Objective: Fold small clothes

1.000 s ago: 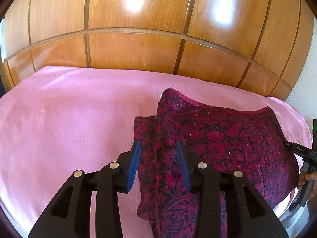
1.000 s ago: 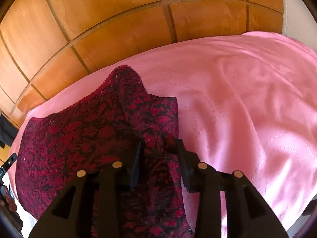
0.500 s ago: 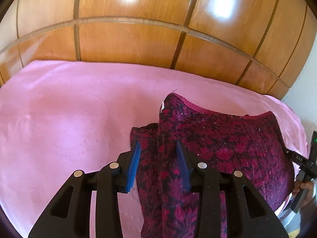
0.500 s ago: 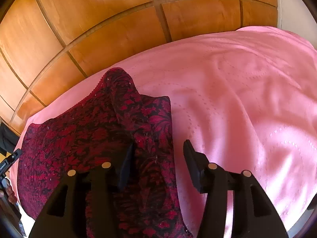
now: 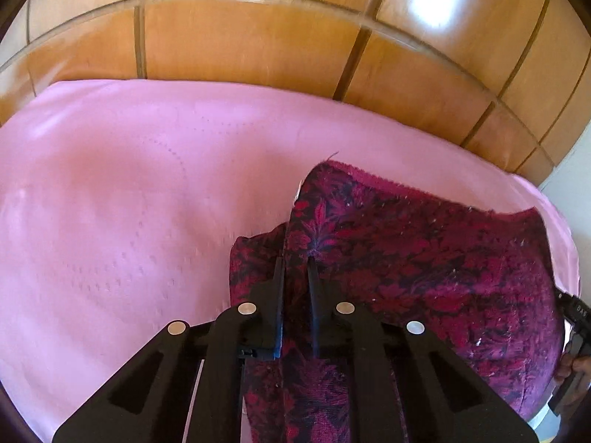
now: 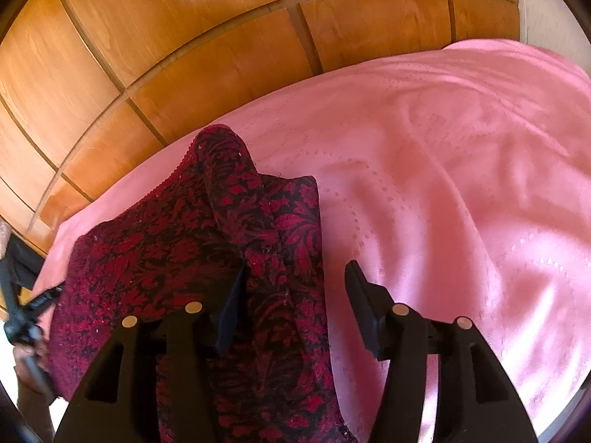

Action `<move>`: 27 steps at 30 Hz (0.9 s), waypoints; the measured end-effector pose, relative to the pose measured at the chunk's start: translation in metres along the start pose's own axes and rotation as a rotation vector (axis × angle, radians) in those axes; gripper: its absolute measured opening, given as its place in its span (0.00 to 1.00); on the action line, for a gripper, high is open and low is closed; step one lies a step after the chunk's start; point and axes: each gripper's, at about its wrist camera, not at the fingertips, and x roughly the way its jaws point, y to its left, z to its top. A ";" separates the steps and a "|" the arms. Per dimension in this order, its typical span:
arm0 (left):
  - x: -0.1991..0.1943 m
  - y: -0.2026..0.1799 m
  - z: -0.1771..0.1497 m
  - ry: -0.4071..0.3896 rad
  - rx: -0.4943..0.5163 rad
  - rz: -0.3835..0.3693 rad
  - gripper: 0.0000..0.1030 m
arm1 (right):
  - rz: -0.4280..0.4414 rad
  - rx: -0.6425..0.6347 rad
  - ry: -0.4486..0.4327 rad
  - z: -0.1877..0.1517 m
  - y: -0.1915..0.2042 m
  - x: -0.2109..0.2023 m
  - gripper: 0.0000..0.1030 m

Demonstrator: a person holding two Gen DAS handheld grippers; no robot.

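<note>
On the pink bedspread (image 5: 129, 192), in front of a panelled wooden wall (image 5: 258, 37), lies a dark red garment (image 5: 424, 258) with a black floral pattern, partly folded, with a raised ridge of cloth running down its middle. Its far corner stands up in a peak trimmed with a pink edge.

Seen from the left wrist, the left gripper (image 5: 295, 269) has its jaws drawn close together and pinching that ridge of fabric between them; they have just been closing, with the cloth between them. The garment spreads to the right of the grip and a narrower flap hangs to its left. At the right edge of this view part of the other tool and some fingers (image 5: 576, 365) of the person's hand show, beside the garment's far side.

Seen from the right wrist, the right gripper (image 6: 295, 277) has its jaws spread apart. The garment (image 6: 177, 243) lies under them: the left finger rests over the patterned cloth, and the right finger stands over the bare bedspread (image 6: 461, 184) just beside the garment's edge. Neither pad presses on the fabric. The bedspread to the right shows soft creases and a dotted woven pattern.
</note>
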 end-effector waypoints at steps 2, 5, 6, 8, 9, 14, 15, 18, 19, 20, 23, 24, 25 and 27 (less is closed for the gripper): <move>-0.011 0.002 0.001 -0.019 -0.032 0.000 0.25 | 0.036 0.007 0.020 0.001 -0.005 0.000 0.53; -0.040 0.002 -0.004 -0.118 -0.054 0.086 0.54 | 0.150 0.068 0.061 0.002 -0.021 -0.002 0.59; -0.052 0.001 -0.007 -0.153 -0.048 0.084 0.54 | 0.177 0.079 0.069 0.000 -0.025 -0.003 0.63; -0.067 -0.003 -0.012 -0.189 -0.037 0.088 0.54 | 0.211 0.088 0.086 -0.005 -0.030 -0.005 0.72; -0.074 -0.004 -0.015 -0.203 -0.030 0.089 0.54 | 0.227 0.083 0.097 -0.010 -0.031 -0.007 0.73; -0.096 -0.028 -0.040 -0.229 0.040 0.099 0.54 | 0.293 0.089 0.132 -0.030 -0.037 -0.013 0.73; -0.097 -0.035 -0.044 -0.225 0.056 0.100 0.54 | 0.306 0.091 0.139 -0.034 -0.037 -0.015 0.73; -0.097 -0.056 -0.056 -0.204 0.087 0.087 0.54 | 0.339 0.102 0.158 -0.046 -0.038 -0.019 0.74; -0.097 -0.066 -0.063 -0.199 0.112 0.084 0.54 | 0.349 0.103 0.164 -0.049 -0.038 -0.021 0.75; -0.096 -0.074 -0.068 -0.195 0.139 0.091 0.54 | 0.349 0.095 0.165 -0.054 -0.038 -0.024 0.75; -0.091 -0.094 -0.079 -0.187 0.203 0.121 0.54 | 0.354 0.093 0.165 -0.062 -0.037 -0.027 0.77; -0.088 -0.098 -0.082 -0.180 0.211 0.121 0.54 | 0.358 0.097 0.170 -0.064 -0.038 -0.027 0.77; -0.084 -0.102 -0.085 -0.165 0.212 0.117 0.54 | 0.357 0.094 0.168 -0.066 -0.037 -0.027 0.77; -0.079 -0.105 -0.087 -0.150 0.213 0.118 0.54 | 0.353 0.077 0.174 -0.069 -0.033 -0.028 0.74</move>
